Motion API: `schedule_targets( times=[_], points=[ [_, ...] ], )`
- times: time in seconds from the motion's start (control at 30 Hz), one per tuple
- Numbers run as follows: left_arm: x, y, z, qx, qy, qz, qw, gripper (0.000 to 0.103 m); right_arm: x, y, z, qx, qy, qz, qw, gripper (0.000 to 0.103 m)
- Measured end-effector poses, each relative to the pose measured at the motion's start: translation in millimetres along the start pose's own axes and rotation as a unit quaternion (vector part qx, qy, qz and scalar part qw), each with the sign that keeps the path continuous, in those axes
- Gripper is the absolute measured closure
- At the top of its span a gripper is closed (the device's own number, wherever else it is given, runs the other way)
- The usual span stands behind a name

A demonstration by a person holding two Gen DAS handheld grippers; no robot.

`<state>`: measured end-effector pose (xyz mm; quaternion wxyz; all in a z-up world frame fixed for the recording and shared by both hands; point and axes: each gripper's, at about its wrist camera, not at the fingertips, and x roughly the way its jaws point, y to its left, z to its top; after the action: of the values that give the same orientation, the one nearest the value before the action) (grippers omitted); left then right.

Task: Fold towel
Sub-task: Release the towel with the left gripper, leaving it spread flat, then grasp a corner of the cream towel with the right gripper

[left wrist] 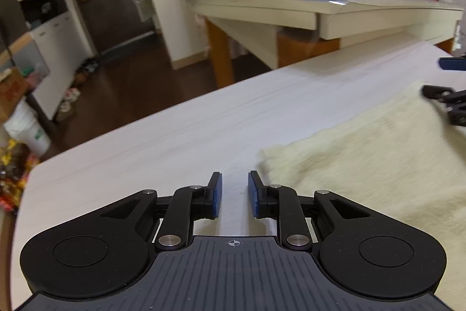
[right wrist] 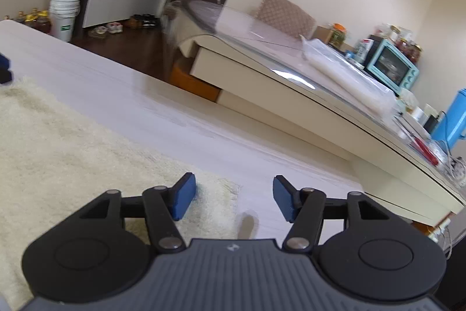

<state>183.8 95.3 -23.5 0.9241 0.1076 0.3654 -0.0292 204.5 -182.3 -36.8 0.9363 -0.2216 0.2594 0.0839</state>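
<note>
Reading outward from your jaws:

Left jaws: parted by a narrow gap, holding nothing; the left gripper [left wrist: 234,193] hangs over bare table [left wrist: 174,142].

Right jaws: spread wide, holding nothing; the right gripper [right wrist: 234,197] straddles the towel's right edge, its left pad above the pile and its right pad above bare table.

Towel: the cream towel [left wrist: 378,159] lies flat on the white table, between your two hands.

Towel from left jaws: to the right and slightly ahead; its near left corner sits just beside the right pad, apparently not touching.

Towel from right jaws: to the left and ahead; its near right corner lies under and just ahead of the left pad.

Long axis: seemingly across your front, from one gripper to the other, though neither view shows the full outline.

Nearer hand: the right, already over cloth; the left must shift right to reach its corner.

Height: whether either pad touches the cloth cannot be told.

Step, as a judgement: approach to the two near corners, grasp not yet made, fold not begun.

Beyond: a second table [left wrist: 320,5] stands across the floor.
</note>
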Motion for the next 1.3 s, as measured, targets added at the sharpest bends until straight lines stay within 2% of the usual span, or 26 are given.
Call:
schedule_targets(
  times=[0.07,0.17,0.23,0.37,0.47,0.6,0.77,0.87,0.97,1.13,1.23,1.3],
  points=[
    [-10,4,-2,-0.013,-0.010,-0.005,0.9999,0.081,-2,-4,-1,0.006,-0.004,-0.010,1.000,0.044],
    [-34,3,-6,-0.016,-0.025,-0.023,0.9993,0.075,-22,-14,-7,0.025,-0.029,0.008,0.999,0.044],
    [-53,-5,-11,-0.009,-0.035,-0.054,0.9979,0.074,-39,-20,-14,0.031,-0.050,0.019,0.998,0.044],
    [-85,-33,-28,0.028,-0.039,-0.122,0.9914,0.072,-82,-25,-38,0.032,-0.094,0.055,0.994,0.044],
    [-92,-59,-43,0.064,-0.024,-0.142,0.9875,0.071,-117,-18,-60,-0.016,-0.134,0.071,0.988,0.044],
    [-93,-75,-62,0.086,-0.006,-0.137,0.9868,0.071,-155,-14,-84,-0.053,-0.153,0.088,0.983,0.044],
    [-109,-72,-81,0.084,0.000,-0.124,0.9887,0.071,-185,-20,-106,-0.062,-0.148,0.084,0.984,0.043],
    [-121,-73,-89,0.085,0.006,-0.110,0.9903,0.071,-203,-19,-119,-0.095,-0.160,0.081,0.979,0.043],
    [-131,-75,-95,0.080,0.010,-0.091,0.9926,0.071,-218,-16,-130,-0.137,-0.166,0.099,0.972,0.043],
    [-136,-76,-95,0.074,0.015,-0.081,0.9939,0.069,-219,-9,-147,-0.219,-0.146,0.122,0.957,0.043],
    [-138,-71,-90,0.048,0.008,-0.078,0.9958,0.067,-210,1,-153,-0.267,-0.144,0.115,0.946,0.044],
    [-138,-69,-86,0.037,0.004,-0.076,0.9964,0.065,-203,9,-156,-0.304,-0.145,0.109,0.935,0.048]
  ],
)
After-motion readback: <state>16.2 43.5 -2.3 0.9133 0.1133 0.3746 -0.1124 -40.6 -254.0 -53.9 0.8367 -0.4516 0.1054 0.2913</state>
